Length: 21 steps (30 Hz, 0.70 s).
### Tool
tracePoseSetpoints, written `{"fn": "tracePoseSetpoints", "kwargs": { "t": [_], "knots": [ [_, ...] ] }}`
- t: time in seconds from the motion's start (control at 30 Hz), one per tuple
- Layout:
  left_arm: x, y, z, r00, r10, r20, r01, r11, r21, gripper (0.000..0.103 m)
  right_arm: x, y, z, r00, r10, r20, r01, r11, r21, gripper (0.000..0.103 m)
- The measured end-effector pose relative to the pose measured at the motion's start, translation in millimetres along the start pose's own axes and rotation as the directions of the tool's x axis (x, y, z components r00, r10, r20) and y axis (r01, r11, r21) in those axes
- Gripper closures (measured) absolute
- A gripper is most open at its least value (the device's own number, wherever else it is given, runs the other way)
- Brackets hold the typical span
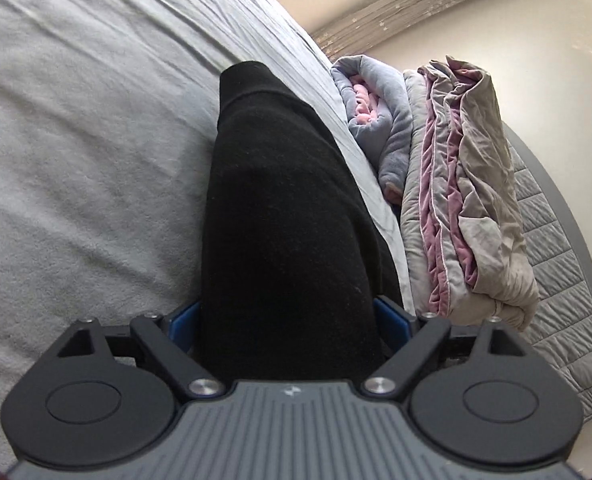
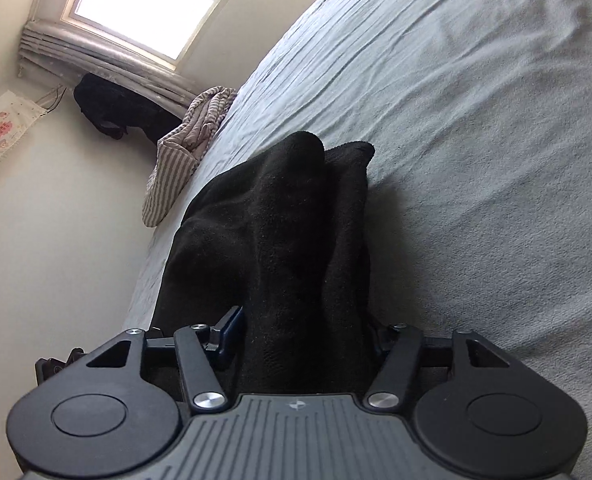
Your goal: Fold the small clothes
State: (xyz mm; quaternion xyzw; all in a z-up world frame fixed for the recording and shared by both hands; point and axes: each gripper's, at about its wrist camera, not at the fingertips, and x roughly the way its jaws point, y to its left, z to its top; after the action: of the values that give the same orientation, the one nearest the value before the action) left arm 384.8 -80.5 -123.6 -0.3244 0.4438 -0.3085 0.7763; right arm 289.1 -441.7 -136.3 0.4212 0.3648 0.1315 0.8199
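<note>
A black knitted garment lies stretched over the grey bed sheet. My left gripper is shut on one end of it; the cloth fills the gap between the blue-padded fingers and hides their tips. In the right wrist view the same black garment is bunched in folds on the sheet. My right gripper is shut on its other end, with the cloth covering the fingertips.
A rolled blue and pink blanket and a folded grey and mauve quilt lie on the bed beside the garment. A striped cloth hangs over the bed edge near a dark bag under the window.
</note>
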Motion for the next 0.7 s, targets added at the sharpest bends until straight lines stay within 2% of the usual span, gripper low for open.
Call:
{"fn": "tracePoseSetpoints", "kwargs": {
  "t": [0.1,0.17,0.23,0.37,0.47,0.57,0.63,0.7],
  "knots": [
    [1,1,-1,1.000,-0.009,0.008,0.009,1.000,0.004,0.031,5,4,-5,1.000,0.003,0.022,-0.003,1.000,-0.004,0.054],
    [-2,2,-1,1.000,-0.019,0.005,0.019,1.000,-0.003,0.049,3,8,-10,0.999,-0.005,0.043,0.005,1.000,-0.013,0.060],
    [-12,-1,-2,0.999,-0.034,0.007,0.034,0.999,-0.009,0.053,-4,15,-14,0.999,0.000,0.053,0.000,1.000,-0.004,0.065],
    [-52,-11,-4,0.995,-0.086,0.045,0.088,0.995,-0.036,0.055,-20,53,-27,0.999,0.019,0.048,-0.016,0.998,-0.053,0.067],
    [-94,-12,-5,0.995,-0.079,0.054,0.080,0.997,-0.012,0.055,-26,88,-44,0.999,0.032,0.029,-0.029,0.995,-0.099,0.067],
    [-135,-1,-9,0.995,-0.068,0.067,0.067,0.998,0.019,0.054,-24,113,-68,0.996,0.083,0.021,-0.080,0.989,-0.122,0.067],
    [-154,12,-13,0.997,-0.042,0.063,0.041,0.999,0.023,0.052,-14,121,-83,0.994,0.107,-0.004,-0.107,0.987,-0.117,0.066],
    [-163,28,-18,0.996,0.072,0.043,-0.074,0.996,0.042,0.045,2,124,-97,0.995,0.088,-0.051,-0.094,0.989,-0.111,0.063]
  ]
}}
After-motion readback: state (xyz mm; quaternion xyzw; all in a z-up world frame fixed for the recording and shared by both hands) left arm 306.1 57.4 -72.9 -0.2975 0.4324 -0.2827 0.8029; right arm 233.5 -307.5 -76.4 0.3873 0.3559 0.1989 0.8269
